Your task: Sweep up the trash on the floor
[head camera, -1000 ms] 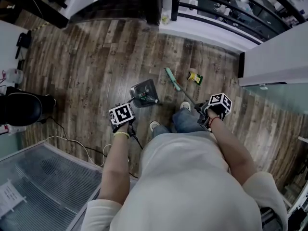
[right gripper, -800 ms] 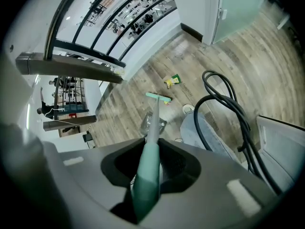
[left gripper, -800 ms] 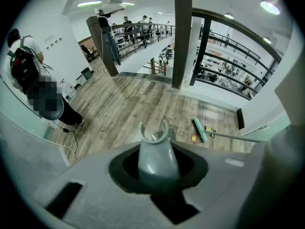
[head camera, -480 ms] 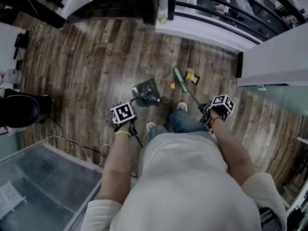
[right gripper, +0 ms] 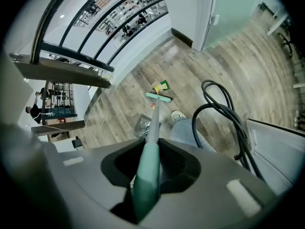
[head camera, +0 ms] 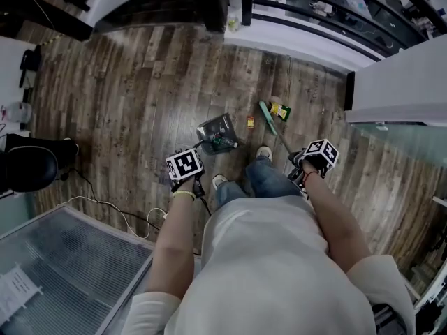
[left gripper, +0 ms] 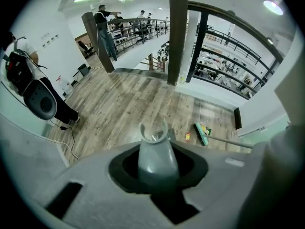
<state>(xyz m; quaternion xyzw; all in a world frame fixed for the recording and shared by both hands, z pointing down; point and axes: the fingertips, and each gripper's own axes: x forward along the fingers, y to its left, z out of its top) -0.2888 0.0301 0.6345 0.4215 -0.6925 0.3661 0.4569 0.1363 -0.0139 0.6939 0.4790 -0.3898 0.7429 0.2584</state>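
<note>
The left gripper [head camera: 185, 167] was clamped on the smooth grey plastic dustpan handle [left gripper: 157, 157], and the right gripper [head camera: 318, 155] was closed round the tapered teal broom handle [right gripper: 147, 171]. Farther out on the dark wood-plank floor [head camera: 126, 96], the flat dustpan [head camera: 216, 130] lay just left of a small orange scrap [head camera: 251, 122]. The narrow teal broom head [head camera: 267, 117] sat between that scrap and a crinkled yellow-green wrapper [head camera: 281, 110].

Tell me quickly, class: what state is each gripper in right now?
Left gripper: shut on the grey dustpan handle.
Right gripper: shut on the green broom handle.
</note>
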